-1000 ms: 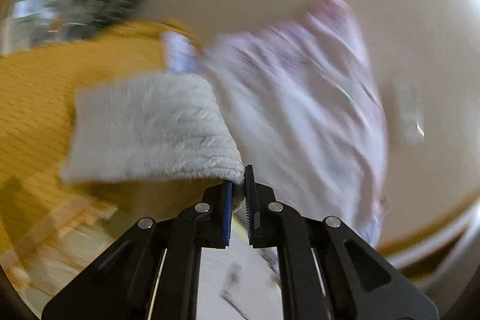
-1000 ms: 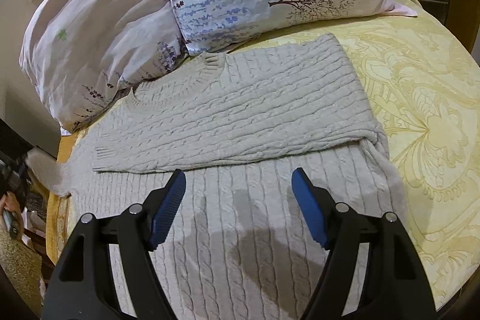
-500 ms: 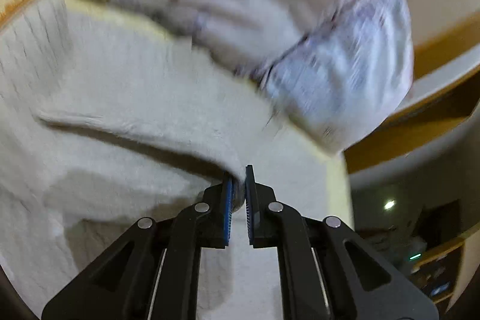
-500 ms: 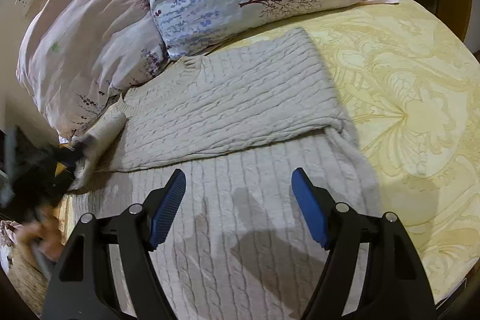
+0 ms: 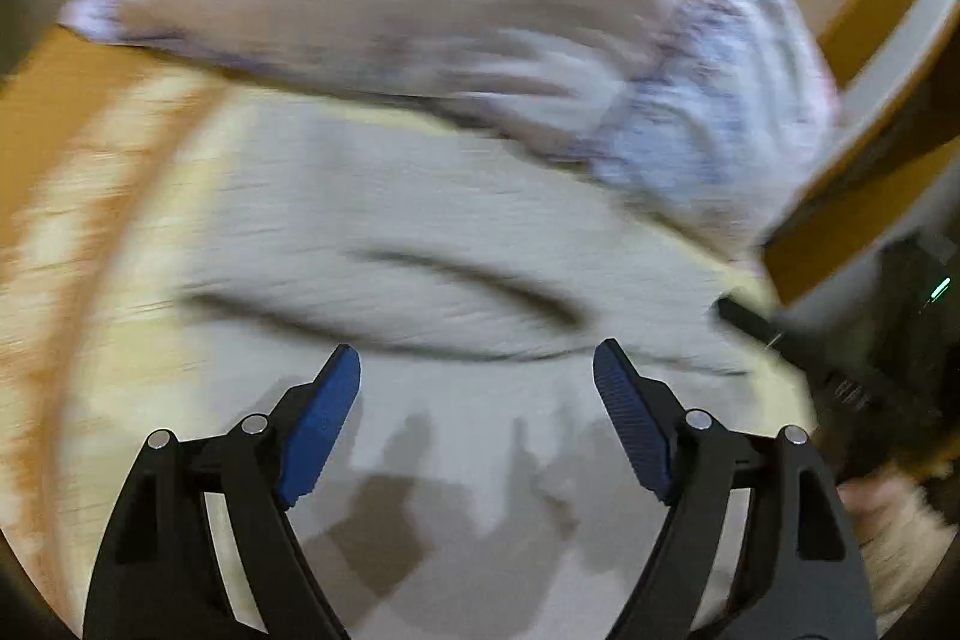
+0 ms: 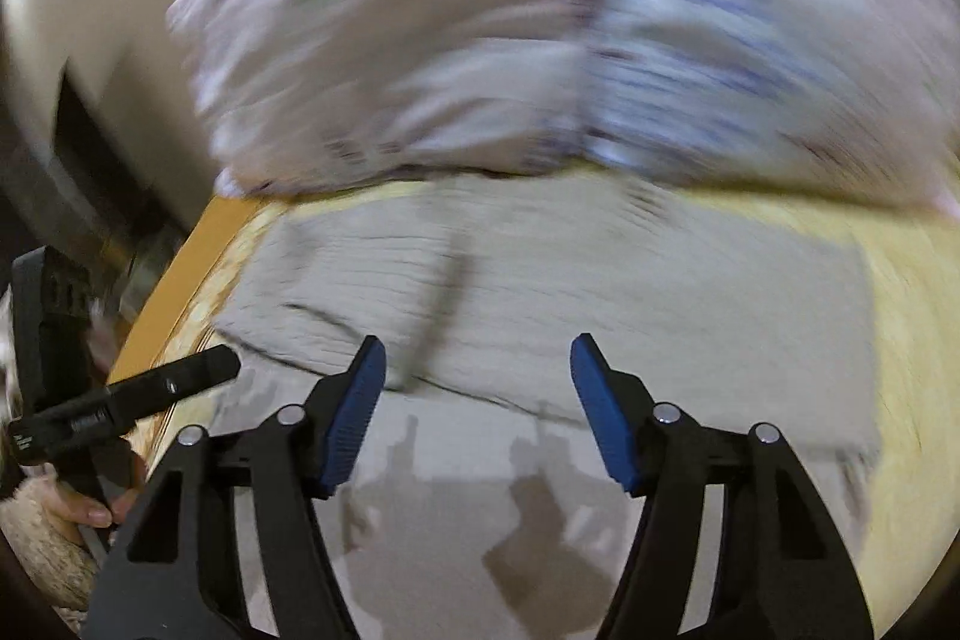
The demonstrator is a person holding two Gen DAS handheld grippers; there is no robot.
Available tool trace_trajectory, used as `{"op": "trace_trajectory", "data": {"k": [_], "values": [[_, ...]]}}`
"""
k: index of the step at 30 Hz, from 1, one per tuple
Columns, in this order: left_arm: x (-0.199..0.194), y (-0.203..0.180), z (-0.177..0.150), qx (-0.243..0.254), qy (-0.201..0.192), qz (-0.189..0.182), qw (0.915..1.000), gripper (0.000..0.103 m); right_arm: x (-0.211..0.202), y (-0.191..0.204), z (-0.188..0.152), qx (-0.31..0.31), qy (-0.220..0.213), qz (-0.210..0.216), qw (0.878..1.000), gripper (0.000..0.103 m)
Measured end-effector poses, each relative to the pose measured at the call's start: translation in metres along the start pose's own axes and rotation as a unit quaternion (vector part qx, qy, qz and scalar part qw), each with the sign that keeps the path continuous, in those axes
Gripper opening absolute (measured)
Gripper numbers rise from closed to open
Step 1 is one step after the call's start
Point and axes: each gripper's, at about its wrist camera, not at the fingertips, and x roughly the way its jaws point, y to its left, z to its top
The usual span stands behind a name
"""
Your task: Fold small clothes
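Two handheld grippers hang over a bed (image 6: 900, 292) where a pale grey cable-knit sweater (image 6: 540, 280) lies spread, both views smeared by motion. At the bottom of the left wrist view, the left gripper (image 5: 477, 364) has its blue-padded fingers (image 5: 321, 424) spread and opening wider, with nothing between them; the knit lies just past and beneath the tips. At the bottom of the right wrist view, the right gripper (image 6: 477, 358) has its fingers (image 6: 354, 412) apart and closing slowly, also on nothing. The sweater fills the middle and lower part of both frames, its long axis running left to right across the picture, with dark fold lines crossing just ahead of each pair of fingers. It looks partly folded, soft and thick, likely to slump when lifted. Neither gripper is clearly nearer; both sit directly over the near fabric. Floral pillows (image 6: 570, 40) fill the top of each frame behind the sweater.
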Motion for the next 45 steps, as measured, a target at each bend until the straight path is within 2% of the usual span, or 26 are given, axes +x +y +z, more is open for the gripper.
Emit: {"op": "trace_trajectory", "data": {"k": [1,5,8,11,12,13,14,15,16,19,22,24,26,27,30,34,36,39,40,41,42,43,45], "values": [[-0.006,0.013,-0.005,-0.006,0.003,0.03,0.9995,0.08,0.013,0.02,0.006,-0.036,0.005,0.0,0.999,0.063],[-0.014,0.051,-0.021,-0.043,0.014,0.085,0.9954,0.08,0.052,0.07,0.015,-0.126,0.026,-0.018,0.991,0.061],[-0.016,0.063,-0.03,-0.056,0.023,0.105,0.9927,0.08,0.078,0.1,0.015,-0.19,0.044,-0.05,0.979,0.061],[-0.012,0.065,-0.038,-0.058,0.03,0.103,0.9925,0.08,0.102,0.115,0.008,-0.246,0.071,-0.113,0.96,0.06],[-0.011,0.064,-0.04,-0.056,0.031,0.104,0.9926,0.08,0.106,0.113,0.006,-0.251,0.077,-0.126,0.957,0.055],[-0.011,0.063,-0.04,-0.05,0.029,0.106,0.9926,0.08,0.111,0.109,0.004,-0.252,0.085,-0.137,0.954,0.043],[-0.009,0.06,-0.041,-0.046,0.031,0.108,0.9926,0.08,0.112,0.104,0.005,-0.244,0.086,-0.14,0.956,0.034],[-0.009,0.06,-0.042,-0.044,0.031,0.108,0.9927,0.08,0.111,0.1,0.007,-0.234,0.083,-0.141,0.958,0.017],[-0.009,0.06,-0.042,-0.043,0.031,0.106,0.9929,0.08,0.106,0.093,0.011,-0.212,0.073,-0.138,0.965,0.011],[-0.007,0.058,-0.042,-0.039,0.031,0.107,0.993,0.08,0.076,0.063,0.024,-0.137,0.017,-0.141,0.98,0.008],[-0.006,0.058,-0.042,-0.037,0.03,0.109,0.9929,0.08,0.035,0.02,0.029,-0.038,-0.047,-0.143,0.988,0.008],[-0.006,0.058,-0.043,-0.035,0.03,0.11,0.9929,0.08,0.008,-0.02,0.018,0.052,-0.085,-0.14,0.985,0.008],[-0.006,0.057,-0.044,-0.031,0.03,0.113,0.9926,0.08,-0.003,-0.053,-0.002,0.125,-0.09,-0.156,0.976,0.008],[-0.006,0.056,-0.045,-0.03,0.03,0.114,0.9925,0.08,-0.001,-0.073,-0.015,0.164,-0.077,-0.161,0.97,0.008],[-0.005,0.054,-0.046,-0.024,0.032,0.118,0.9923,0.08,0.017,-0.119,-0.048,0.265,-0.025,-0.102,0.959,0.008],[-0.005,0.052,-0.048,-0.024,0.033,0.113,0.9927,0.08,0.014,-0.131,-0.059,0.288,-0.035,-0.067,0.955,0.024],[-0.006,0.051,-0.049,-0.026,0.033,0.109,0.9932,0.08,0.012,-0.134,-0.057,0.288,-0.04,-0.071,0.954,0.033],[-0.007,0.05,-0.051,-0.029,0.033,0.105,0.9934,0.08,0.007,-0.144,-0.054,0.305,-0.048,-0.082,0.948,0.033],[-0.008,0.049,-0.052,-0.032,0.033,0.102,0.9938,0.08,0.007,-0.147,-0.053,0.311,-0.049,-0.087,0.945,0.033],[-0.008,0.049,-0.053,-0.034,0.033,0.1,0.9939,0.08,0.007,-0.151,-0.052,0.332,-0.022,-0.097,0.938,0.032],[-0.009,0.05,-0.054,-0.035,0.032,0.097,0.9941,0.08,0.008,-0.153,-0.051,0.327,-0.018,-0.106,0.939,0.026],[-0.011,0.05,-0.055,-0.037,0.03,0.095,0.9944,0.08,0.009,-0.154,-0.049,0.316,-0.011,-0.113,0.942,0.012],[-0.013,0.051,-0.056,-0.04,0.028,0.088,0.9949,0.076,0.005,-0.149,-0.039,0.274,-0.017,-0.124,0.954,0.007]]}}
